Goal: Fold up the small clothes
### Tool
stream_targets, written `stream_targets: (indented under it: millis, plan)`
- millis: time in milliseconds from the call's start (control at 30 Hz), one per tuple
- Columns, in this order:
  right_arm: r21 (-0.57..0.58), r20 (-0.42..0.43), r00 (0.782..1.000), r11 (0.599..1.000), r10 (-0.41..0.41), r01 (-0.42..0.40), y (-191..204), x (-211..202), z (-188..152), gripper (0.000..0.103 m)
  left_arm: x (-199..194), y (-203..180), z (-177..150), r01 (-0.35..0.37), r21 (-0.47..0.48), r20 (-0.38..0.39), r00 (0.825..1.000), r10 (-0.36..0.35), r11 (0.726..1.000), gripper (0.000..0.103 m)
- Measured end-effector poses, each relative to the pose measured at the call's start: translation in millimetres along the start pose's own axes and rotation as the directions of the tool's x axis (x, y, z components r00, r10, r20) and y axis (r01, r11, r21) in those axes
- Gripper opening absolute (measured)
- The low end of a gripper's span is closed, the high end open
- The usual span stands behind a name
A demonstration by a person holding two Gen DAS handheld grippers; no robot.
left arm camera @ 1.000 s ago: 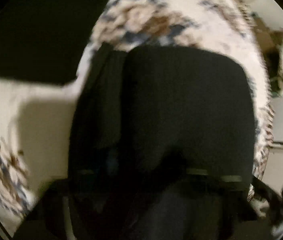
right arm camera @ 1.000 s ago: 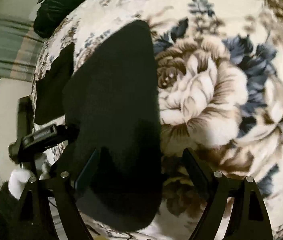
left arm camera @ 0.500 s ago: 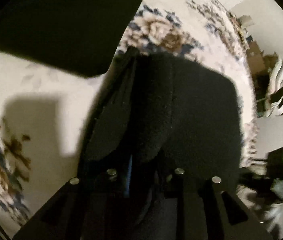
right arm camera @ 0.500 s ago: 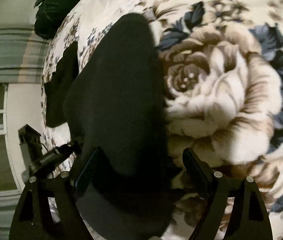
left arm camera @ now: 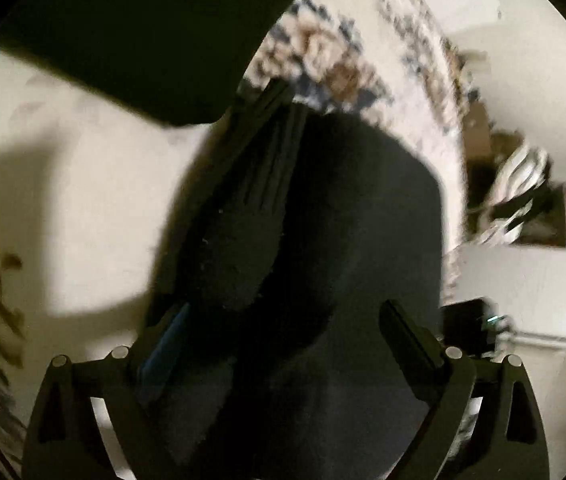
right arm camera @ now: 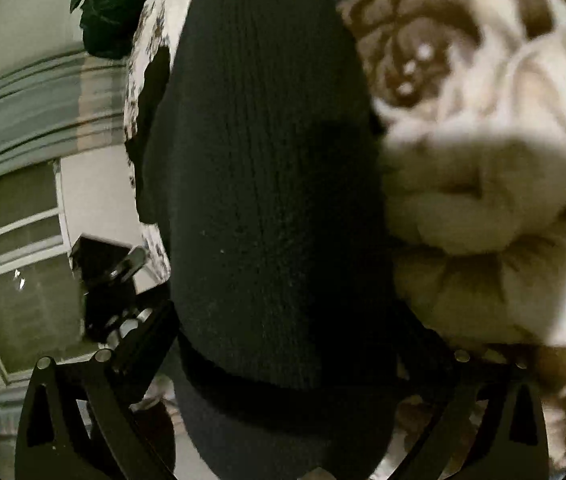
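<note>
Flowers in brown, cream and blue are printed on the soft bedspread (right arm camera: 483, 184) where the clothes are laid. Two dark pieces are seen in the left wrist view. One is a black knitted garment (left arm camera: 323, 240), folded over with a rounded edge, lying between the wide-apart fingers of the left gripper (left arm camera: 283, 344). The other is a flat dark cloth (left arm camera: 143, 28) with a rounded corner, farther back on the bed.

Both sets of fingers are opening, and the black garment is not squeezed by either one. In the right wrist view the same ribbed, fuzzy black garment (right arm camera: 267, 200) is seen lying long on the bedspread, with its near end between the spread fingers of the right gripper (right arm camera: 287, 344).

One dark green cushion (right arm camera: 115, 4) is seen at the far end of the bed. White walls and a window (right arm camera: 15, 272) are seen beyond.
</note>
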State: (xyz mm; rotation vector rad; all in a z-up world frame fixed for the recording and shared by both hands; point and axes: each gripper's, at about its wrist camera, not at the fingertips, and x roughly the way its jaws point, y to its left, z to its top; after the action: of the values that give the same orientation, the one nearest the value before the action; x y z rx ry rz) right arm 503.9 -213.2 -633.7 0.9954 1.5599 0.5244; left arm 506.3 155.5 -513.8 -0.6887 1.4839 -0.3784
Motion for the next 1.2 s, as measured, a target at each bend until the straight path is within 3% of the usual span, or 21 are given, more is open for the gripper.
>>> stream_targets:
  millis: [133,333,467,500,567,600,633,933,1200]
  plan:
    - [0.012,-0.041,0.998,0.999,0.045,-0.045,-0.1,18.4,9.9,0.103,18.3,8.6,7.3,0.003,0.024,-0.074,0.997,-0.001,1.000,0.095]
    - [0.031,-0.090,0.990,0.994,0.109,-0.107,-0.8,46.1,23.7,0.103,33.8,7.1,12.6,0.019,0.059,-0.121,0.993,-0.011,0.998,0.099]
    - [0.033,-0.062,0.991,0.993,0.115,-0.113,6.1,60.6,31.1,0.101,33.7,-6.0,5.5,0.012,0.126,-0.123,0.992,0.003,0.992,0.099]
    - [0.023,-0.053,0.994,0.995,0.100,-0.099,9.7,63.0,30.8,0.098,31.9,-10.2,2.5,0.015,0.151,-0.115,0.993,0.003,0.988,0.098]
    - [-0.009,-0.027,0.995,0.995,0.094,-0.094,17.5,63.4,27.2,0.080,27.3,-19.6,-5.6,0.027,0.209,-0.093,0.996,-0.007,0.977,0.079]
    - [-0.010,-0.017,0.995,0.995,0.095,-0.095,18.6,62.6,25.0,0.077,25.5,-22.6,-7.8,0.031,0.218,-0.085,0.996,-0.013,0.975,0.062]
    - [-0.008,-0.008,0.996,0.996,0.093,-0.093,19.5,61.9,22.3,0.072,21.9,-24.8,-10.6,0.049,0.216,-0.075,0.997,-0.034,0.975,0.056]
    - [-0.091,0.020,0.996,0.992,0.088,-0.085,64.5,64.5,-0.6,0.063,-13.3,-52.3,-35.8,0.050,0.236,0.003,0.999,-0.052,0.971,0.049]
    - [-0.174,-0.016,0.995,0.980,0.098,-0.099,140.5,77.6,-10.2,0.062,-67.9,-69.5,-38.6,0.007,0.209,0.071,0.997,-0.022,0.978,0.049]
